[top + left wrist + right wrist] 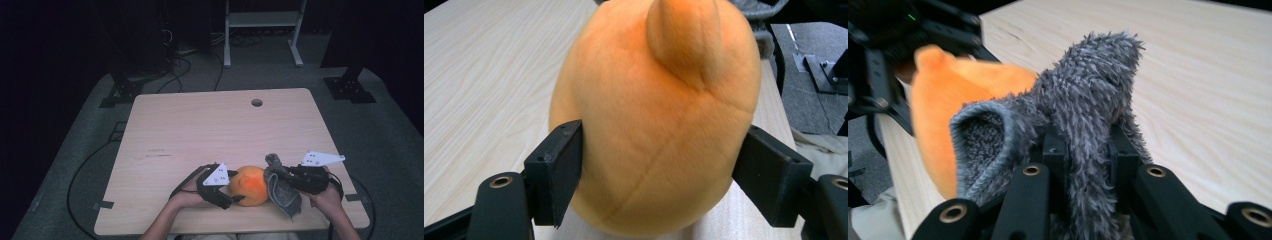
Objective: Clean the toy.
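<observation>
Left tool (pixel 234 196) clamps round orange plush toy (pixel 250 185) on pale wooden worktop (pixel 200 130), right tool (pixel 285 176) pinches fuzzy grey cloth (pixel 280 187) touching it; wiping seemingly underway, finish unclear.

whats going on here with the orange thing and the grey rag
A person works at the pale wooden table with two tongs. The left tongs clamp a round orange plush toy resting near the front edge. The right tongs pinch a fuzzy grey cloth, held right beside the toy.
</observation>
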`<state>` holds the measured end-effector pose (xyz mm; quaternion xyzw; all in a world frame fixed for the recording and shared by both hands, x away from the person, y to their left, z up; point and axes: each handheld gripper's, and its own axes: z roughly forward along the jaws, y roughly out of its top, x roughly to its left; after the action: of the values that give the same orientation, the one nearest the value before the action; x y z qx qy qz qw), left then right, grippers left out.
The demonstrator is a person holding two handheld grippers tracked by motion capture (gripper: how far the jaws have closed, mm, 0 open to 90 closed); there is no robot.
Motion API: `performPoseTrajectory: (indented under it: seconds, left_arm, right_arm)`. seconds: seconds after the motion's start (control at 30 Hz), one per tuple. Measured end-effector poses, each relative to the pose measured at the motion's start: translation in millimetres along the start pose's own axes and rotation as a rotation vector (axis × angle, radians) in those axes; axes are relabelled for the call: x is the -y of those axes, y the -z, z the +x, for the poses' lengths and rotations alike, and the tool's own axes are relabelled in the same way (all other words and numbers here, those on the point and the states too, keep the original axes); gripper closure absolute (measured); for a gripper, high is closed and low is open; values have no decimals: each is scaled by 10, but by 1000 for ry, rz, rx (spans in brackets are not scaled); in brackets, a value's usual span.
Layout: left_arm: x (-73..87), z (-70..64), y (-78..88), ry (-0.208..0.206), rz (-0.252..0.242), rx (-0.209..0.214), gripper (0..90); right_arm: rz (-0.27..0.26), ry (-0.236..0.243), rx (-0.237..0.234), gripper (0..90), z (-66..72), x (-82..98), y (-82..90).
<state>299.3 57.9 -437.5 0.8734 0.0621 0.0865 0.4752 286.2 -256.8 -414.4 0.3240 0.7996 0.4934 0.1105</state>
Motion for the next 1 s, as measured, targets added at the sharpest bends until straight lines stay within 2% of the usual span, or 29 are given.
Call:
performPoseTrajectory:
  seconds: [0.1, 0.17, 0.23, 0.3, 0.4, 0.47, 0.53, 0.6, 0.63, 0.7, 0.83, 0.93, 1.0]
  left_arm:
    - [17, 13, 6, 14, -7, 4, 242]
    - [18, 13, 5, 11, -3, 1, 241]
    - [18, 20, 2, 18, -4, 1, 241]
    - [15, 37, 7, 29, -3, -1, 242]
    - [26, 59, 21, 42, -4, 4, 252]
    - [33, 71, 23, 53, -10, 2, 257]
    - [39, 87, 28, 64, -13, 3, 258]
    - [54, 101, 35, 77, -21, 0, 257]
    - [59, 105, 37, 84, -23, 0, 257]
    - [63, 115, 40, 92, -26, -5, 257]
    - [65, 132, 38, 99, -30, -8, 257]
    - [73, 151, 52, 117, -32, -23, 257]
    - [77, 168, 62, 136, -37, -43, 258]
  right_arm:
    - [45, -18, 32, 748, -61, 67, -21]
    - [22, -26, 27, 748, -42, 60, 3]
    - [-11, -2, 19, 748, 30, -4, 43]
    - [-37, 17, -11, 747, 89, -50, 52]
    - [-10, 28, -18, 745, 97, -32, -6]
    - [3, 4, -19, 745, 34, 26, -40]
    - [34, -16, 0, 747, -17, 90, -74]
    - [81, 8, 39, 746, -17, 125, -96]
    - [80, 4, 45, 746, -6, 123, -89]
    - [40, 6, 34, 746, 28, 72, -45]
    - [-34, 39, 8, 745, 164, -52, 27]
    - [-21, 62, -5, 742, 221, -53, -13]
    - [-8, 52, -4, 742, 195, -4, -76]
